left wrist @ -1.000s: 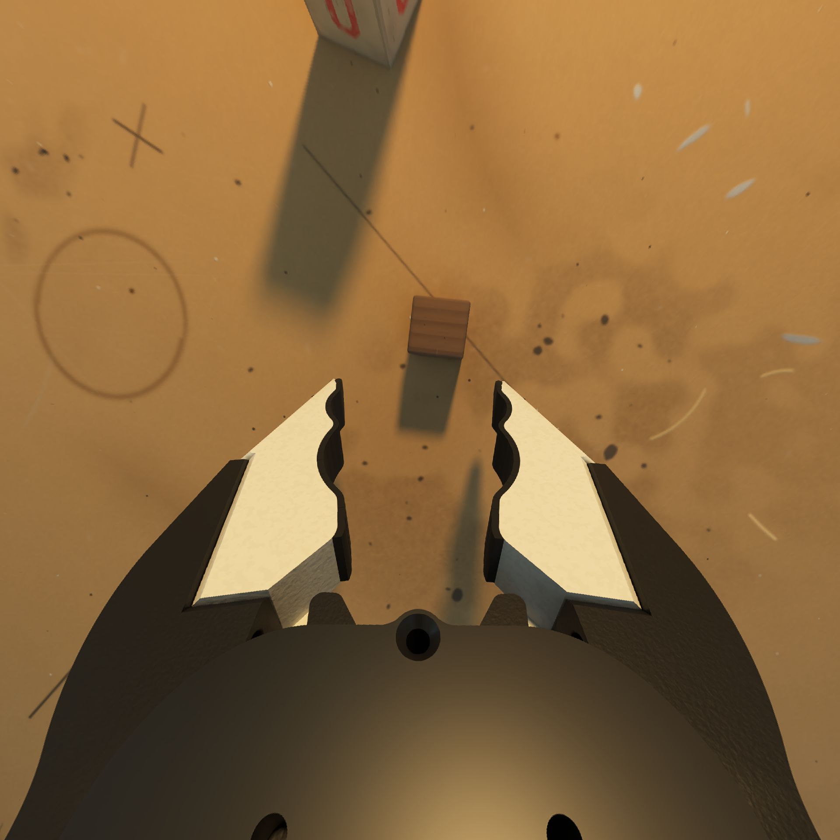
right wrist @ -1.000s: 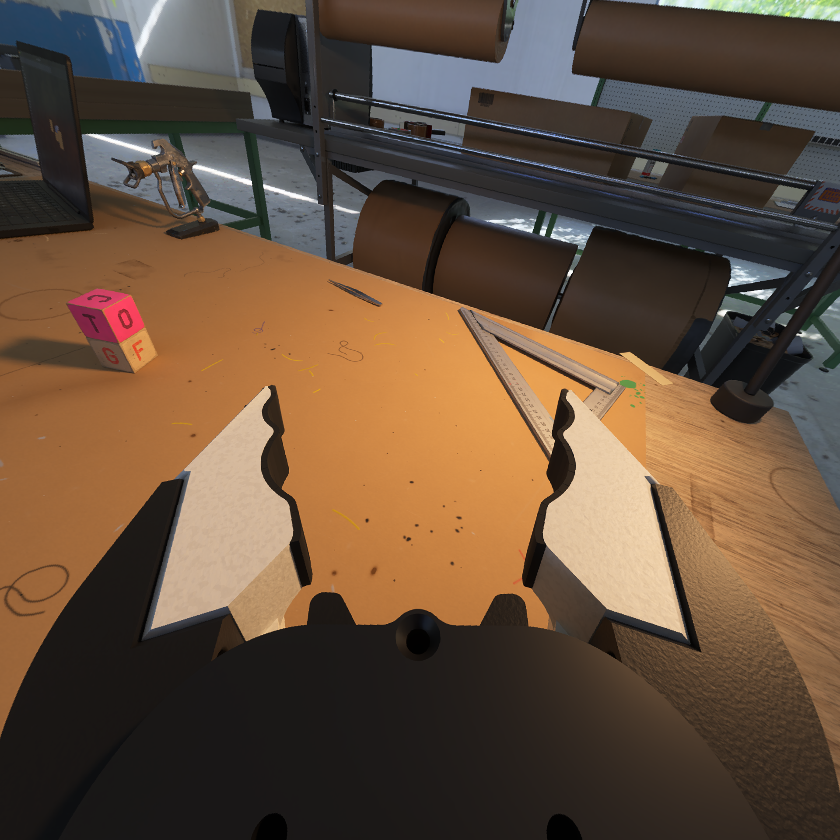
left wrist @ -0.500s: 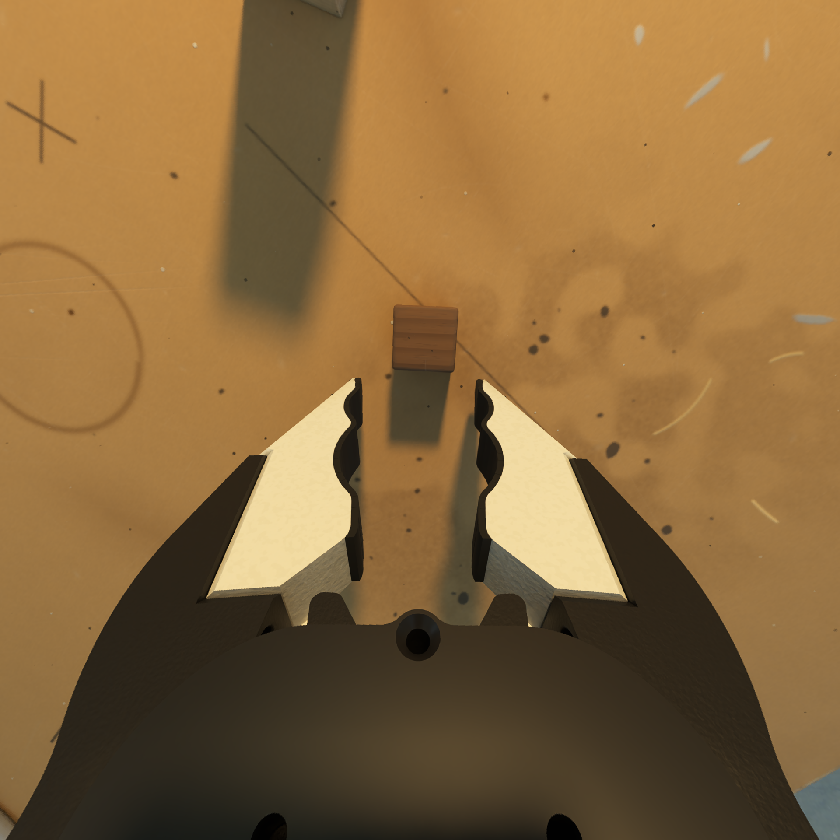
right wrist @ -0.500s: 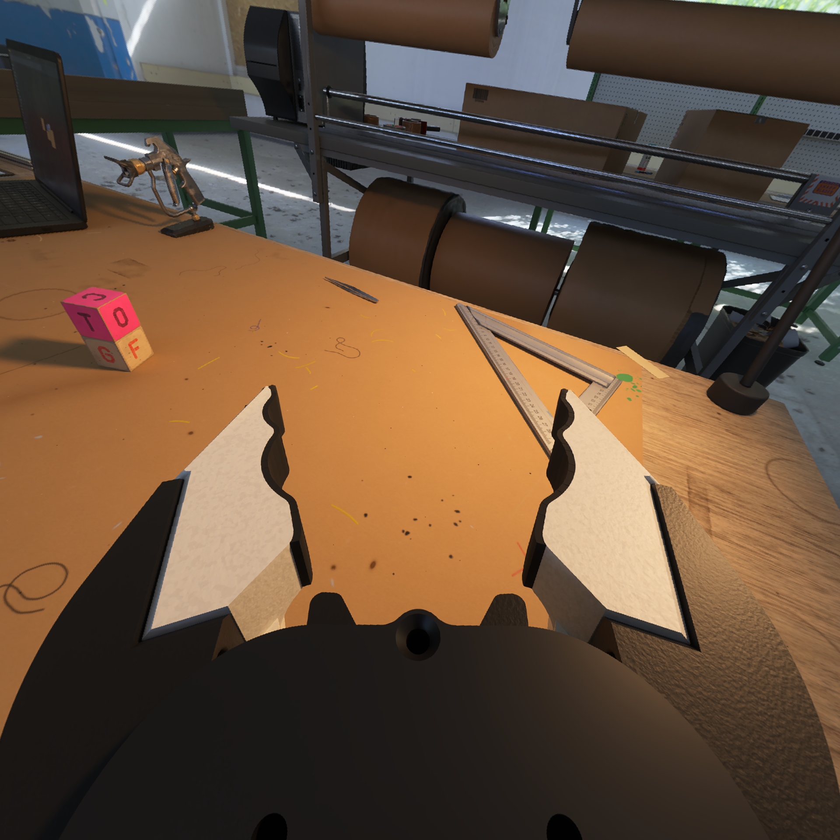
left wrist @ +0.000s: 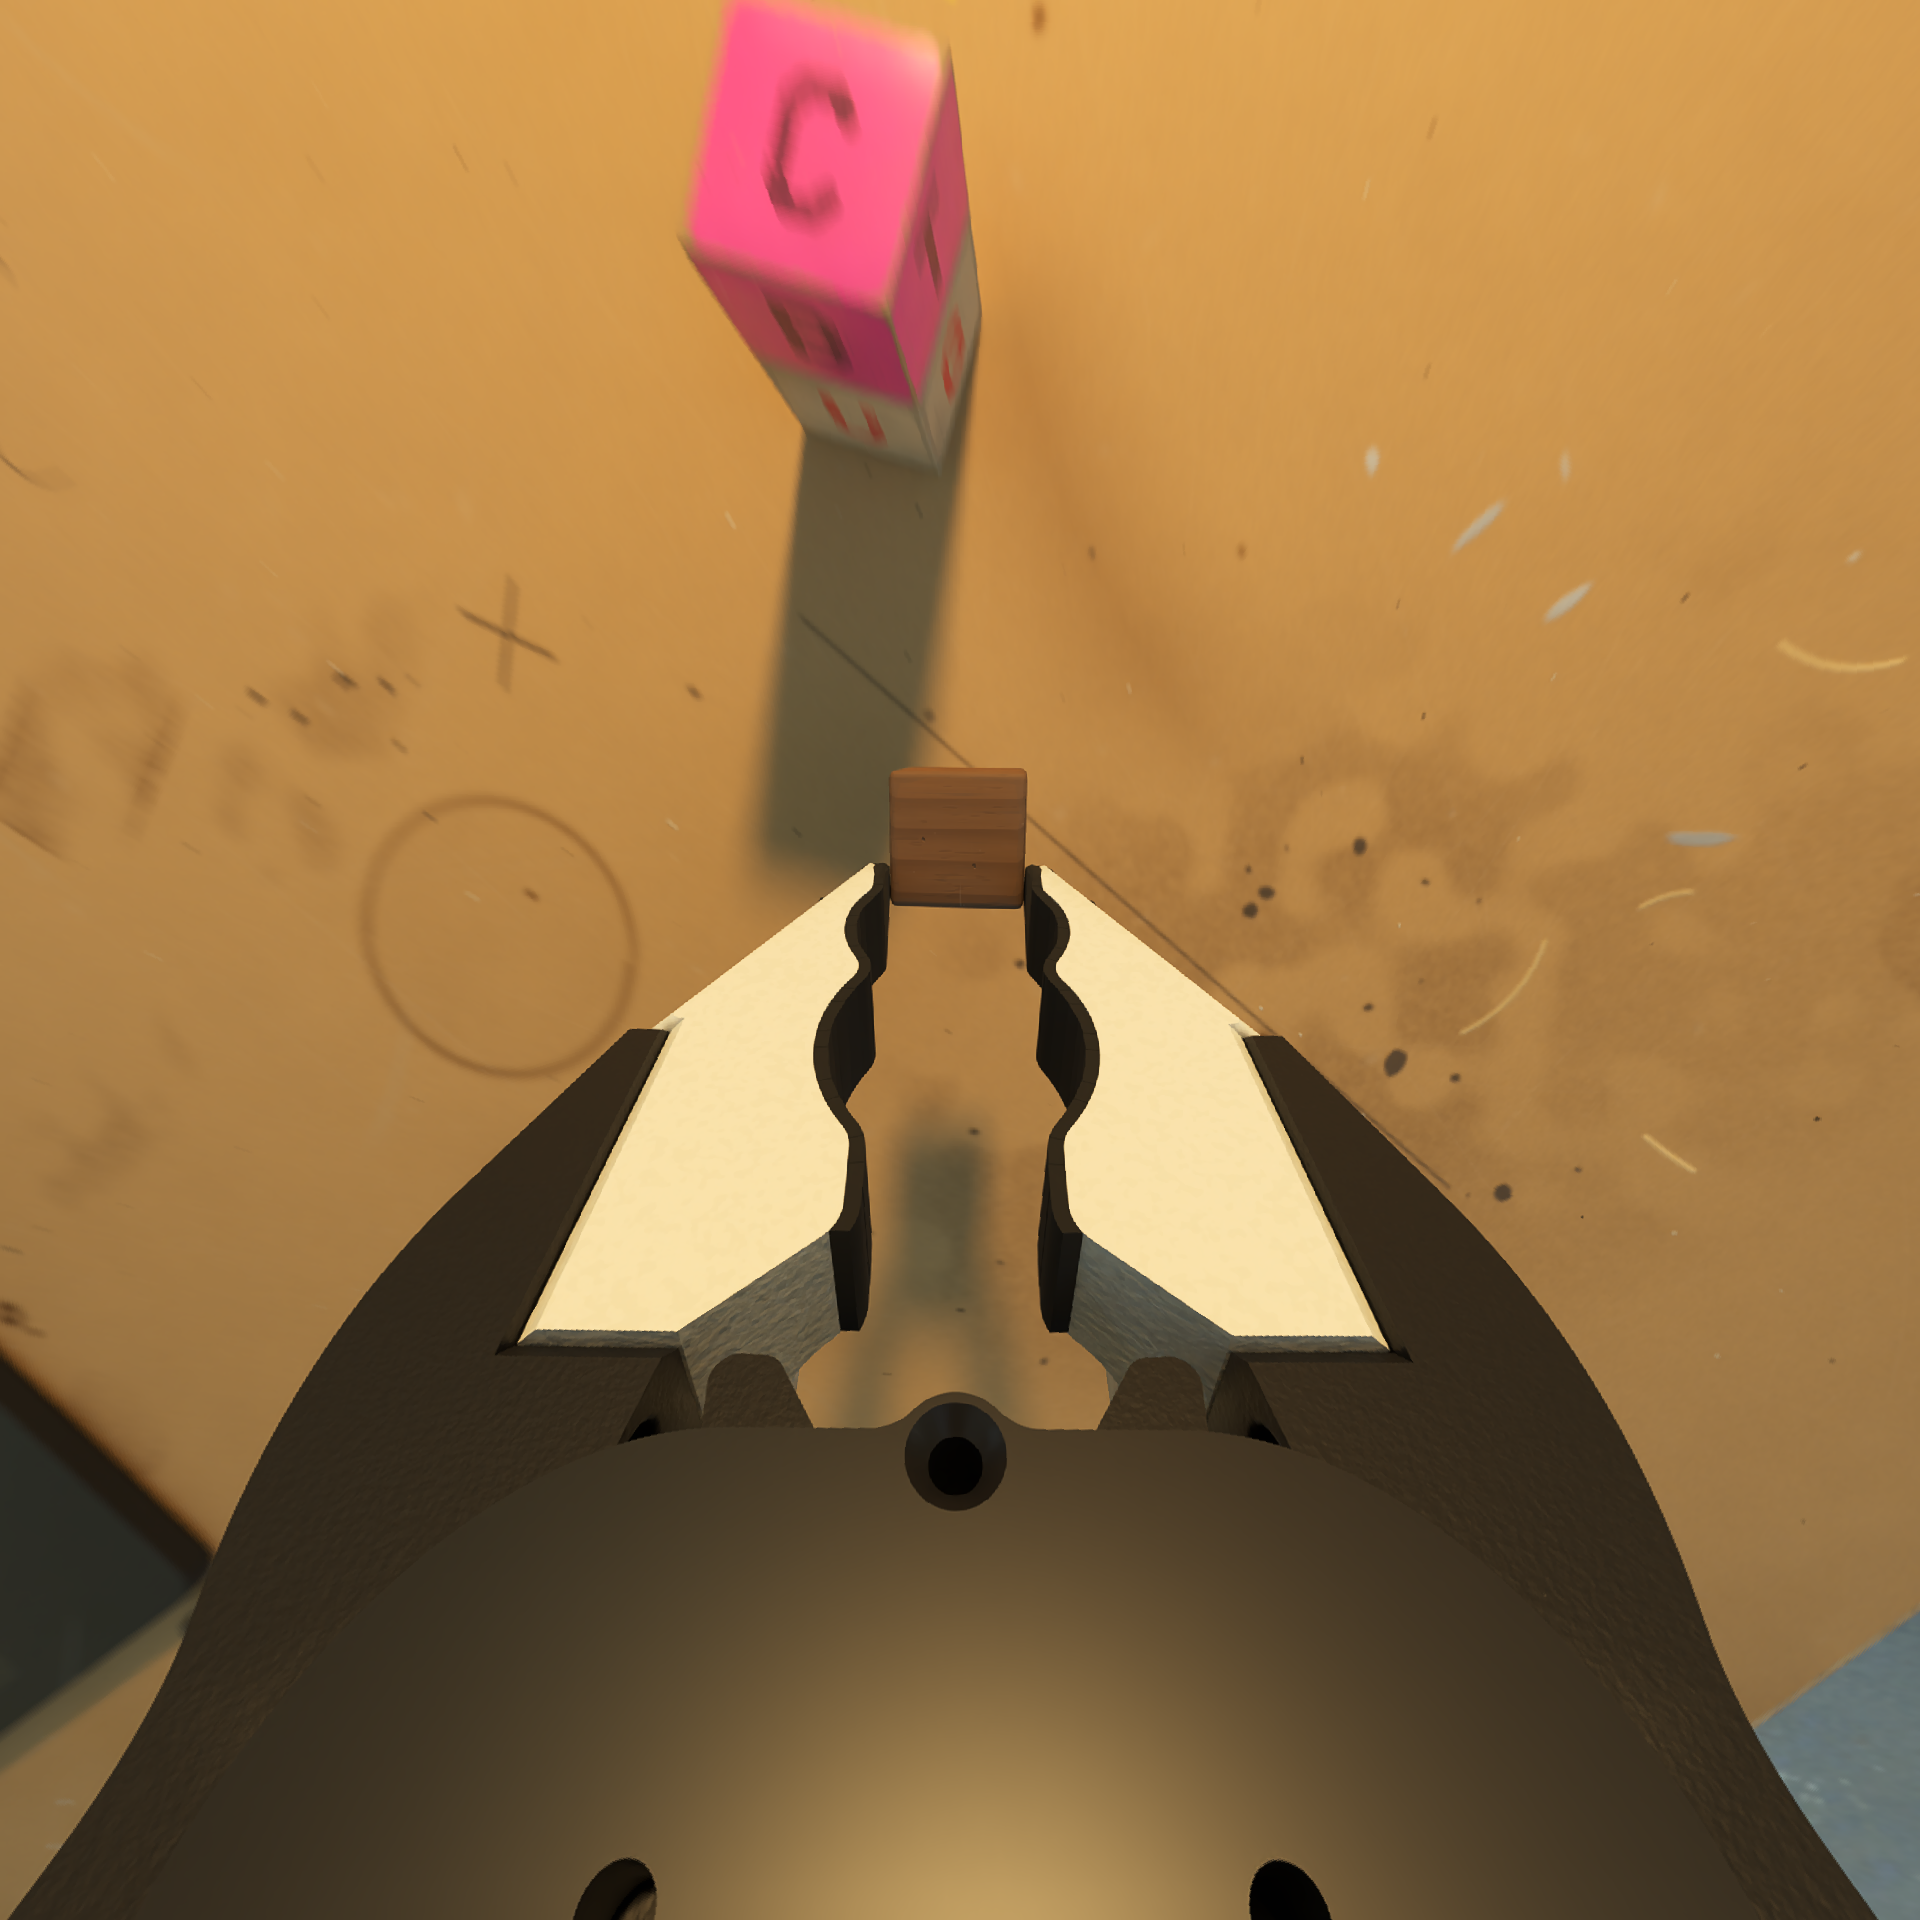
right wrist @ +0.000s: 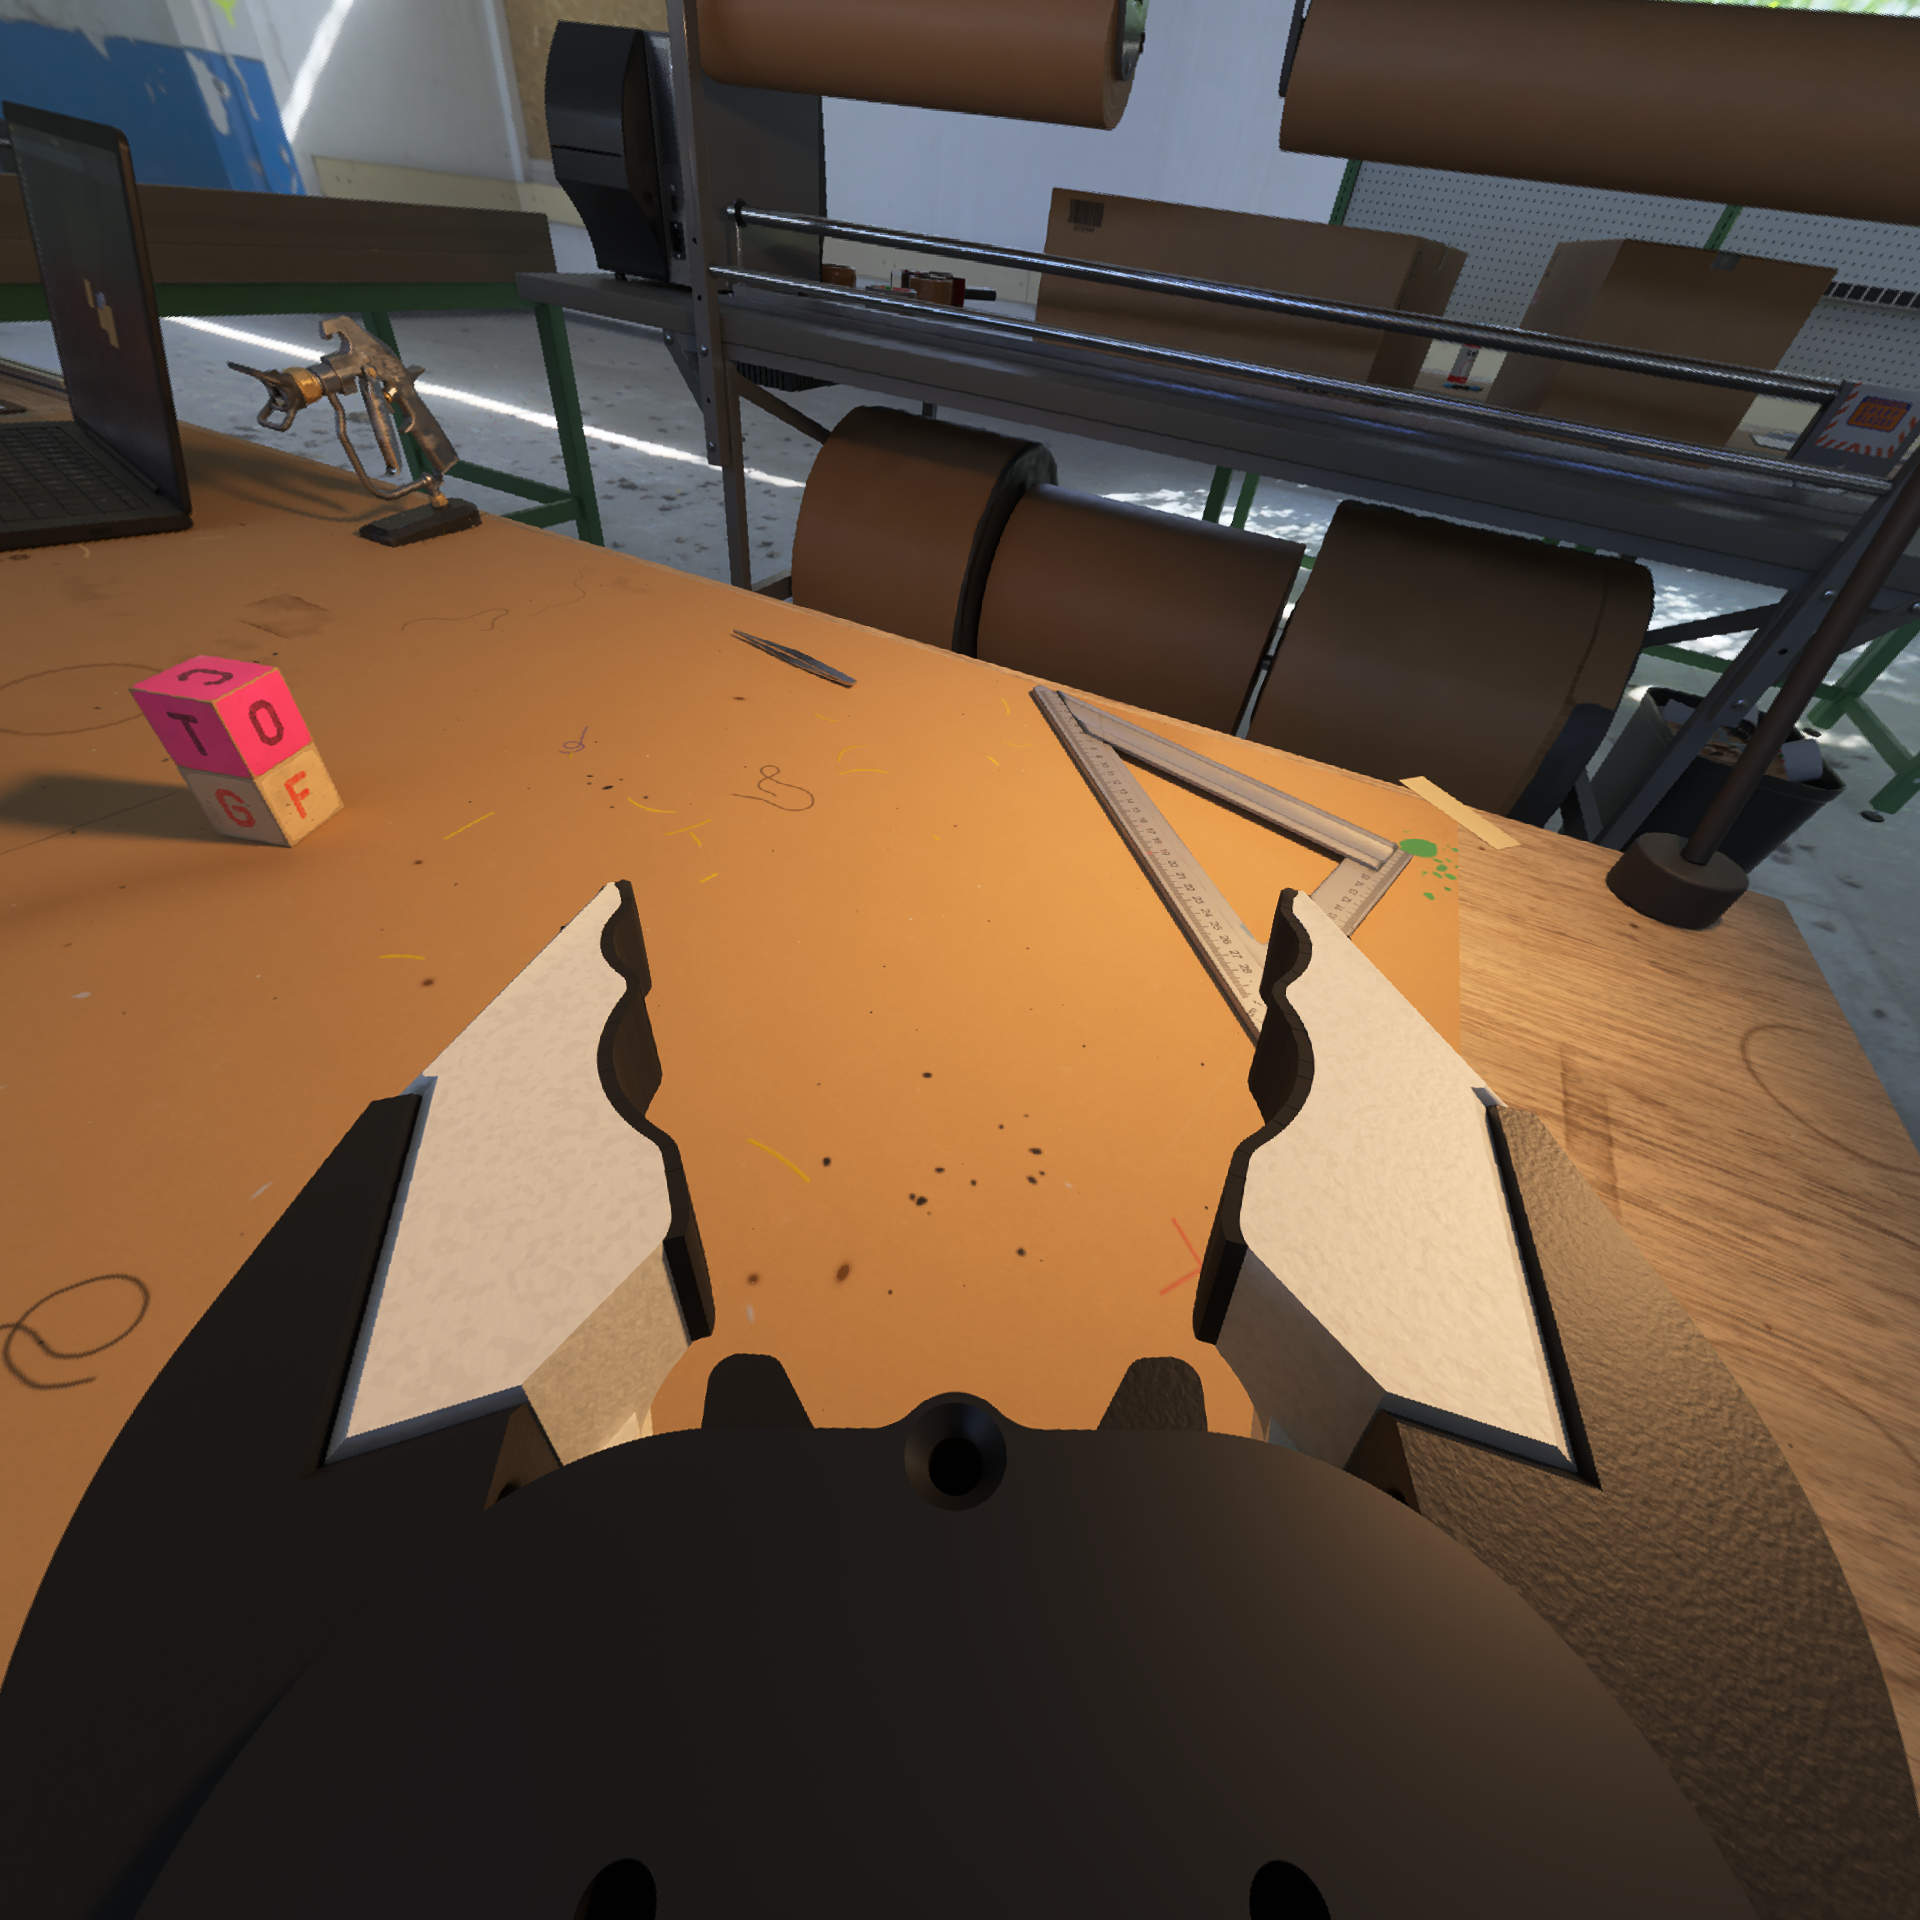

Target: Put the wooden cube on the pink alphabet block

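As my left fingers point(left wrist: 957, 883) close to a narrow gap, their tips stand against the two side faces of the wooden cube point(left wrist: 958, 837), pinching only its near end; most of the cube projects beyond the tips. Whether it is off the counter point(left wrist: 1455, 312) I cannot tell from this view. I judge the cube light, rigid and not fragile, with smooth faces and softened edges, so the risk is slipping or pivoting, not crushing. A hold this shallow may let it rotate; seating the flat side faces deeper between the pads, square to the grain lines, would be sounder.

Beyond the cube stands the pink alphabet block point(left wrist: 831, 177), well apart, resting on a pale lettered block point(left wrist: 868, 416) as a two-high stack. That stack looks narrow, so I judge placement calls for a level, gentle release on the pink top face.

My right fingers point(right wrist: 956, 904) are spread wide and hold nothing, hovering over bare counter. From there the stack shows far left, a steel square point(right wrist: 1195, 873) to the right.
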`<state>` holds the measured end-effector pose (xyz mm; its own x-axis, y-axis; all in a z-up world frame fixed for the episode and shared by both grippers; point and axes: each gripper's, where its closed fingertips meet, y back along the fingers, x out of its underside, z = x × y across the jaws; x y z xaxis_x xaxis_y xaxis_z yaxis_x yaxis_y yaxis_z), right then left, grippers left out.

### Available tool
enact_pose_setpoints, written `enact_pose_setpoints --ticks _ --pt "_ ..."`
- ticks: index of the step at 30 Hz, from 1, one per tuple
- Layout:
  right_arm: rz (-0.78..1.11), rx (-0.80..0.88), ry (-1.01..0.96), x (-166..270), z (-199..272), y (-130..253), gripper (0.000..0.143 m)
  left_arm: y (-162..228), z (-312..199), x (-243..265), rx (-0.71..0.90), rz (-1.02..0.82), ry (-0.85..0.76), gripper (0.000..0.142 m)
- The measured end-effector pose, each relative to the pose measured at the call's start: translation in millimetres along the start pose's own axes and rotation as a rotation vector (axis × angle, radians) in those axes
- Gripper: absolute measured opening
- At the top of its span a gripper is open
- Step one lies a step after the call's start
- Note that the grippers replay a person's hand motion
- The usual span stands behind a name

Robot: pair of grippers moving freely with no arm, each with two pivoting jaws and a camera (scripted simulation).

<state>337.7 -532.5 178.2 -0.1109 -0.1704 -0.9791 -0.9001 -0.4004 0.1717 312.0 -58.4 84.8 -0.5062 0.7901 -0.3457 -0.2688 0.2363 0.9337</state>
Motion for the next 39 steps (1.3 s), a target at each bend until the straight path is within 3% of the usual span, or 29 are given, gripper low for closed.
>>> enact_pose_setpoints --ticks 6,13,22,39 --pt "0.001 -0.002 -0.004 1 0 2 0.117 27 20 -65 0.051 -0.009 -0.153 0.026" --pt "0.009 0.018 -0.007 5 -8 8 0.117 11 26 -107 0.13 0.005 -0.221 0.026" --pt "0.017 0.029 -0.006 6 -14 10 0.117 -18 28 -112 0.135 0.036 -0.248 0.026" --pt "0.022 0.027 0.0 4 -12 6 0.117 -28 28 -109 0.159 0.024 -0.249 0.026"
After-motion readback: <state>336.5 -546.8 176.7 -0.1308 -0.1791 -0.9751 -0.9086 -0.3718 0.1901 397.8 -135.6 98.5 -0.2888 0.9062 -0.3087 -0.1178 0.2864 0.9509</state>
